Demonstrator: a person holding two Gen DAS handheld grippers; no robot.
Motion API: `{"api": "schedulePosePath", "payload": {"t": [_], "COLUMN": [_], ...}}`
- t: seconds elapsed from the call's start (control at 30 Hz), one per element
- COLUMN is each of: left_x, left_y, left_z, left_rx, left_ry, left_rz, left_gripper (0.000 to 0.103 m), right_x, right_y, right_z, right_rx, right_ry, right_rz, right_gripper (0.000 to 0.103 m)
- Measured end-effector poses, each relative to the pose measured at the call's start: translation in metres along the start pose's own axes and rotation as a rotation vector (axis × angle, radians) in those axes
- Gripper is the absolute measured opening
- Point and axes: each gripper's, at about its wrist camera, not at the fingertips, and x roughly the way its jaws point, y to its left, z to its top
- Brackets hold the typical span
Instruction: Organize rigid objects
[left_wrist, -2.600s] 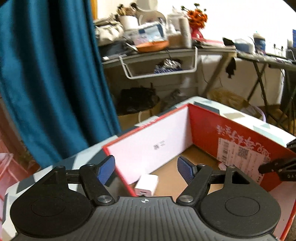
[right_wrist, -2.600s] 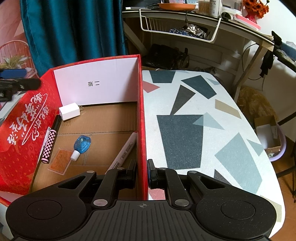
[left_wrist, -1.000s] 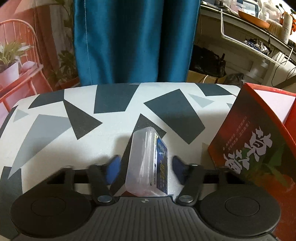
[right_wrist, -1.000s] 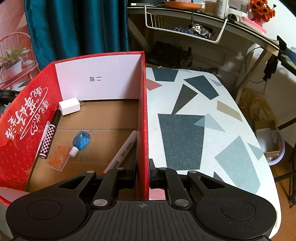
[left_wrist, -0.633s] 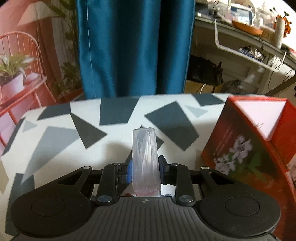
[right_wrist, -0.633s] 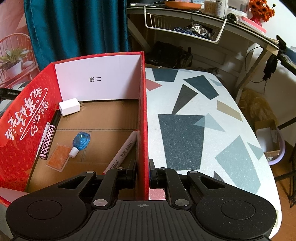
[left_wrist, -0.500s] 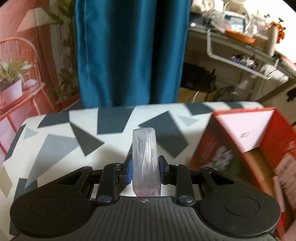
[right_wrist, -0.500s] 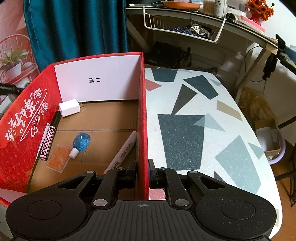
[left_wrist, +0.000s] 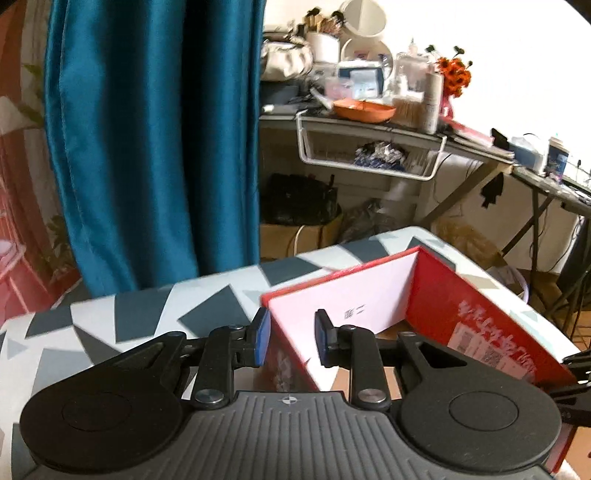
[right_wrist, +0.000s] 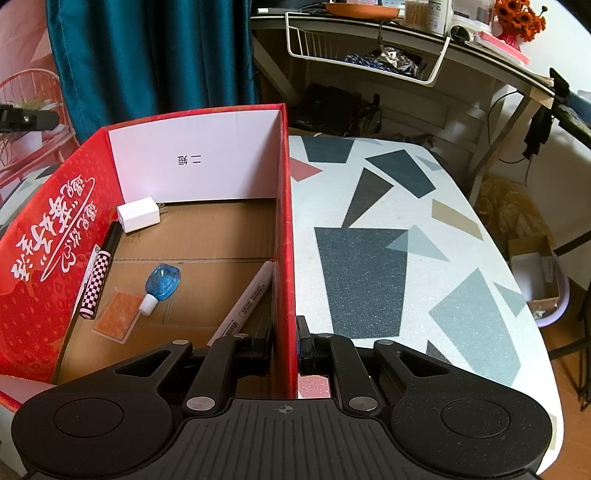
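My right gripper (right_wrist: 284, 343) is clamped on the side wall of the red box (right_wrist: 284, 221), one pad inside and one outside, pinning the box on the patterned table (right_wrist: 369, 277). My left gripper (left_wrist: 291, 341) hovers above the box's far corner. Its jaws stand part-way apart, and I can see nothing between the blue pads except the box behind them.

The table takes up most of the right wrist view, and the stretch beside the box carries no loose objects. The left wrist view shows another strip of it in front of the blue curtain (left_wrist: 155, 147), also with nothing lying on it.

Five things are already gathered on the cardboard floor of the red box:
- A white marker (right_wrist: 251, 299) leans along the wall I am gripping.
- A checkered pen (right_wrist: 95, 284) lies against the opposite wall.
- A white plug adapter (right_wrist: 138, 214) sits in the far corner.
- A small blue dispenser (right_wrist: 162, 280) lies near the middle.
- A flat orange card (right_wrist: 118, 314) lies just beside the dispenser.

By my reading, the sorting is well along. The visible objects are boxed and no strays show on the tabletop. Anything left must lie outside both views, so I cannot call the job finished.
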Motion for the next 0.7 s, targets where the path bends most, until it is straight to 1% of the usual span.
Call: {"api": "schedulePosePath", "payload": {"t": [0.03, 0.07, 0.1, 0.17, 0.23, 0.3, 0.33, 0.37, 0.4, 0.43, 0.47, 0.53, 0.7], "left_x": [0.003, 0.008, 0.011, 0.018, 0.024, 0.028, 0.029, 0.03, 0.032, 0.032, 0.032, 0.035, 0.045], "left_y": [0.005, 0.01, 0.018, 0.029, 0.037, 0.035, 0.032, 0.028, 0.027, 0.028, 0.03, 0.034, 0.034], "left_z": [-0.005, -0.01, -0.018, -0.034, -0.051, -0.068, -0.076, -0.081, -0.085, -0.087, -0.088, -0.088, -0.097], "left_rx": [-0.01, -0.026, -0.05, -0.092, -0.099, -0.036, 0.026, 0.09, 0.14, 0.177, 0.194, 0.226, 0.395], "left_ry": [0.016, 0.038, 0.06, 0.101, 0.141, 0.168, 0.169, 0.165, 0.158, 0.143, 0.127, 0.113, 0.163], "left_rz": [0.005, 0.003, 0.003, 0.001, -0.009, -0.044, -0.057, -0.059, -0.057, -0.057, -0.065, -0.098, -0.216], "left_gripper": [0.039, 0.053, 0.056, 0.056, 0.056, 0.057, 0.061, 0.071, 0.077, 0.086, 0.092, 0.097, 0.099], "right_x": [0.0, 0.0, 0.0, 0.0, 0.001, 0.001, 0.001, 0.001, 0.001, 0.001, 0.001, 0.001, 0.001], "right_y": [0.0, 0.0, 0.0, 0.001, 0.002, 0.002, 0.003, 0.003, 0.003, 0.003, 0.003, 0.003, 0.005], "right_z": [0.0, 0.0, 0.0, 0.0, 0.001, 0.001, 0.001, 0.001, 0.001, 0.001, 0.001, 0.001, 0.002], "right_rx": [0.0, -0.001, -0.004, -0.009, -0.01, -0.014, -0.014, -0.013, -0.014, -0.014, -0.014, -0.016, -0.023], "right_ry": [0.0, -0.001, 0.0, 0.0, 0.002, 0.004, 0.005, 0.005, 0.005, 0.005, 0.005, 0.008, 0.011], "right_rz": [0.001, 0.0, -0.001, -0.002, -0.003, -0.005, -0.006, -0.007, -0.008, -0.01, -0.012, -0.014, -0.021], "right_gripper": [0.011, 0.011, 0.011, 0.011, 0.011, 0.011, 0.011, 0.011, 0.011, 0.011, 0.011, 0.011, 0.011]}}
